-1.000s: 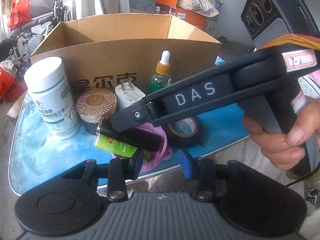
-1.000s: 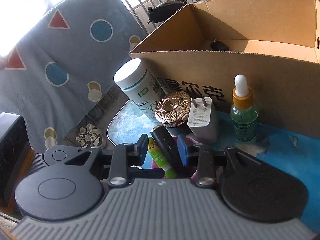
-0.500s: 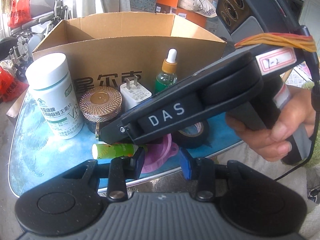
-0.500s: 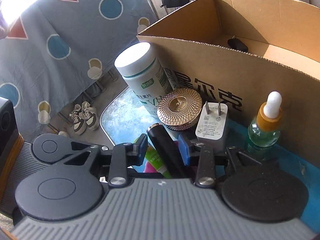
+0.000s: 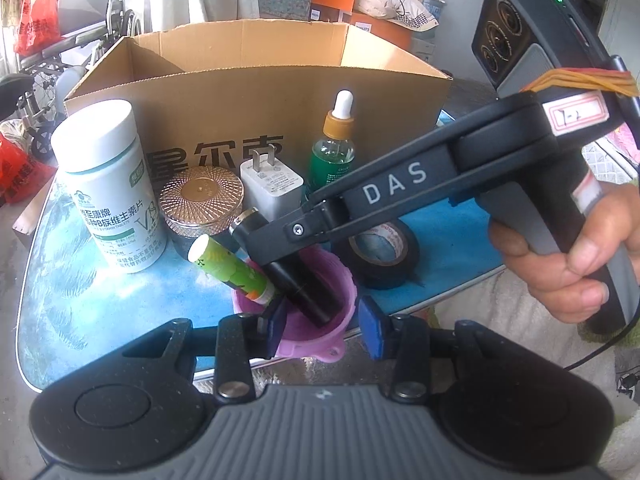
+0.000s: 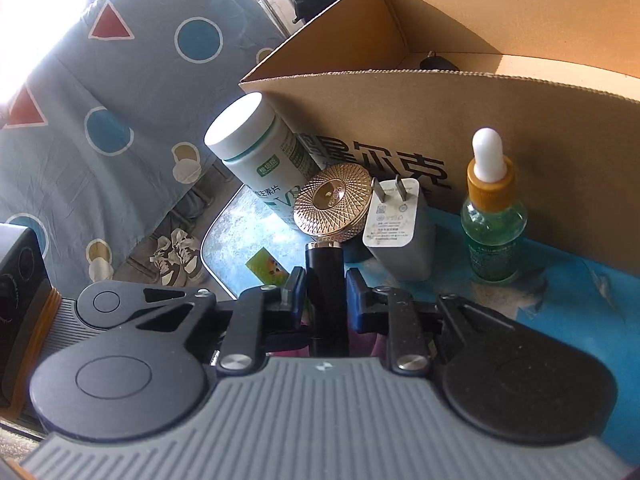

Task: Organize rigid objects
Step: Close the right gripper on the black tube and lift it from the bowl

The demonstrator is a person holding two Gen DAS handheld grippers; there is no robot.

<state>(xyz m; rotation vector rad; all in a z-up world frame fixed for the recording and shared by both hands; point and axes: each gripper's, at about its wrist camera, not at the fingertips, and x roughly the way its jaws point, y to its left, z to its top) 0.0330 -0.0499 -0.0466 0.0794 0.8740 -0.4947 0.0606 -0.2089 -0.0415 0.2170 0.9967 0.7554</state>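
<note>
A black tube (image 6: 325,280) stands tilted in a pink cup (image 5: 340,280) at the table's near edge. My right gripper (image 6: 326,294) has its jaws closing, and both blue pads press on the tube's sides. In the left wrist view, the right gripper (image 5: 272,240) reaches in from the right, over the black tube (image 5: 304,284). A green tube (image 5: 230,266) leans in the same cup. My left gripper (image 5: 324,326) holds the cup between its pads near the base. An open cardboard box (image 5: 256,92) stands behind.
In front of the box stand a white pill bottle (image 5: 108,184), a gold-lidded jar (image 5: 202,200), a white charger (image 5: 272,188) and a green dropper bottle (image 5: 334,152). A black tape roll (image 5: 384,252) lies right of the cup. The blue table (image 5: 80,300) drops off close by.
The right gripper's jaws have closed from apart onto the black tube. The green tube, lying flat half a second ago, now leans upward in the cup. The left gripper stayed put.
</note>
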